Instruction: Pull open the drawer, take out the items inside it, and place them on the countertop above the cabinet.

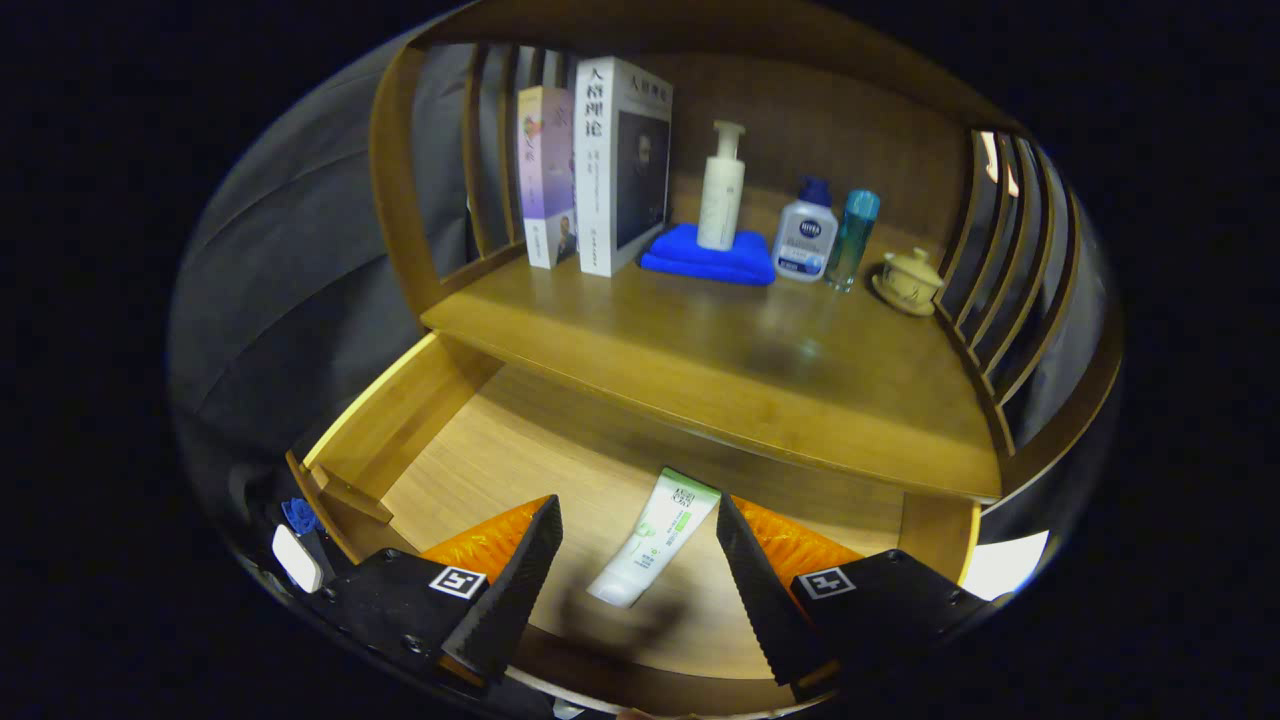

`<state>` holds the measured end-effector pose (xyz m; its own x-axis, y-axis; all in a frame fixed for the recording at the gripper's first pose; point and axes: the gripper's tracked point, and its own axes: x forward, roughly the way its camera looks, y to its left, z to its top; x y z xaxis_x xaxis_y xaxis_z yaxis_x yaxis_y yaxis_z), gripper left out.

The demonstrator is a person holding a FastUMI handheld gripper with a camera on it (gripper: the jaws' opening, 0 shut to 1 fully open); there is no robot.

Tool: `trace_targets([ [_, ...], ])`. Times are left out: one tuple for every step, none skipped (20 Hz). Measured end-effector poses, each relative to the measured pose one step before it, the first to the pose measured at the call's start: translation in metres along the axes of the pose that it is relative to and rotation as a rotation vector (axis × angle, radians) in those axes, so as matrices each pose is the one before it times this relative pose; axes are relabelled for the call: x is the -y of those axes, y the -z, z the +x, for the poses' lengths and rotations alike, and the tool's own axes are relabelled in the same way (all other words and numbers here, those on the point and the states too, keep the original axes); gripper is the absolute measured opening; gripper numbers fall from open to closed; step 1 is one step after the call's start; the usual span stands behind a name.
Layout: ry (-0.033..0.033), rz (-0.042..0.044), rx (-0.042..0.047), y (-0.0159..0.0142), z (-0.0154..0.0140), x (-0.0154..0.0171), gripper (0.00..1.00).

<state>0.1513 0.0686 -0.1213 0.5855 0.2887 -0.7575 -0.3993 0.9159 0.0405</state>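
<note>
In the gripper view, the drawer (450, 440) stood pulled open below the countertop (760, 370), and a white-and-green tube (655, 540) lay slanted on its floor. The gripper (640, 560) hung over the drawer with its jaws spread wide, the tube between the fingers and touching neither. On the countertop stood two books (600, 165), a pump bottle (722, 190) on a blue cloth (705, 262), two smaller bottles (825, 235) and a lidded cup (908, 280).

Pretty dim overall, warm light from above. Soft glare on the countertop (760, 350), dark shadow under its lip across the drawer (520, 450). Fisheye bends the slats at both sides; centre stays sharp.
</note>
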Motion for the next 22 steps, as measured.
trace_targets([
  [0.00199,0.01697,-0.03102,0.00388,0.00768,0.00216,0.98],
  [0.0067,0.00023,-0.03063,0.00337,0.00747,0.00289,0.98],
  [0.01185,-0.00397,-0.02901,0.00418,0.00585,0.00345,0.97],
  [0.00541,0.00055,-0.03004,0.00455,0.00484,0.00224,0.97],
  [0.0006,0.01101,-0.03359,0.00602,0.0057,0.00101,0.97],
  [-0.00803,0.02335,-0.03155,0.00411,0.00399,0.00061,0.97],
  [-0.0085,0.02466,-0.03264,0.00545,0.00522,-0.00128,0.97],
  [-0.00457,0.02443,-0.02802,0.00282,0.00335,-0.00006,0.97],
  [-0.00642,0.01347,-0.0209,0.00123,0.00143,0.0,0.98],
  [-0.00235,0.00564,-0.02279,0.00109,0.00376,0.00053,0.96],
  [-0.0053,0.0123,-0.02256,0.00192,0.0056,-0.00149,0.94],
  [-0.00298,0.01142,-0.01592,0.00016,0.00395,-0.00091,0.93],
  [-0.00494,0.01539,-0.01128,-0.00083,0.00182,-0.00056,0.91],
  [-0.00789,0.01052,-0.01185,-0.00028,0.00328,-0.00174,0.87],
  [-0.00323,0.00115,-0.01615,0.00337,0.00322,-0.00176,0.83],
  [-0.0022,-0.00239,-0.01636,0.00174,0.0023,-0.00179,0.78],
  [-0.00232,-0.00366,-0.02262,0.00369,0.00514,-0.0018,0.74],
  [0.01222,-0.00377,-0.01723,0.00283,0.00292,0.00085,0.73],
  [0.00531,-0.00612,-0.00301,-0.00044,0.00003,0.00006,0.73],
  [0.02347,-0.01671,-0.00711,-0.00056,0.00173,0.00342,0.73],
  [-0.00078,-0.00901,0.00035,0.00009,-0.00031,-0.00002,0.73],
  [0.00013,-0.00225,-0.01067,-0.00126,-0.00076,0.00008,0.63],
])
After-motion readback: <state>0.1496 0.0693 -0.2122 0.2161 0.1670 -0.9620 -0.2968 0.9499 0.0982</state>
